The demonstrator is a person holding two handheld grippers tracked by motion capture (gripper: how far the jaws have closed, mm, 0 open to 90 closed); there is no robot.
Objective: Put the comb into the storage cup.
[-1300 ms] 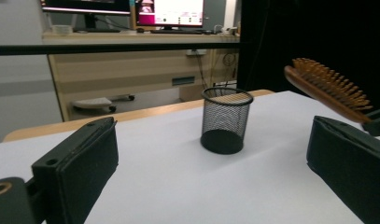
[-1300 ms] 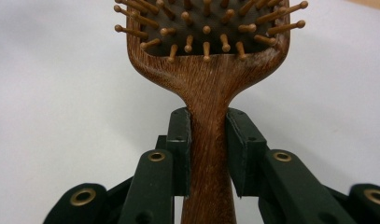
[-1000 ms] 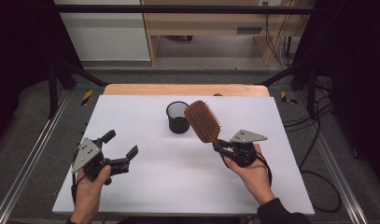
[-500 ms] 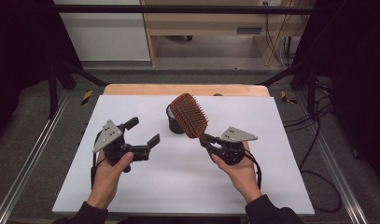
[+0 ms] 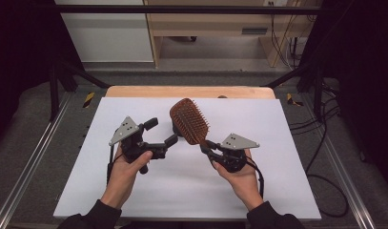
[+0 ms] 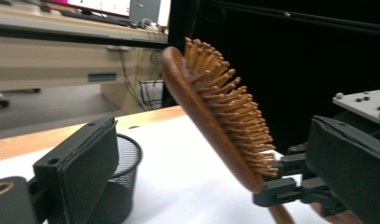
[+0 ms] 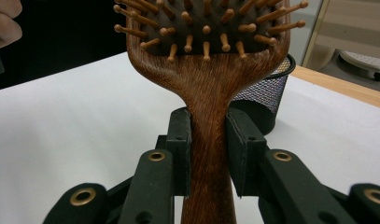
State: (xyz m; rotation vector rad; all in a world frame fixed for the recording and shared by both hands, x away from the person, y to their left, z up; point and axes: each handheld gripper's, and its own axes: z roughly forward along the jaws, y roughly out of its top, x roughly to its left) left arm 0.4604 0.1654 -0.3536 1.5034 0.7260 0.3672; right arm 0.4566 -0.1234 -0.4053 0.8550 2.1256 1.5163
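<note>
Between right tongs point(image 7: 208, 158): smooth wooden hairbrush point(image 7: 208, 70) handle.

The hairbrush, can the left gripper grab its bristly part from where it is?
Probably yes. The left gripper is open, the hairbrush head is right beside its jaws, and nothing sits between them. The right gripper clamps just the handle.
</note>
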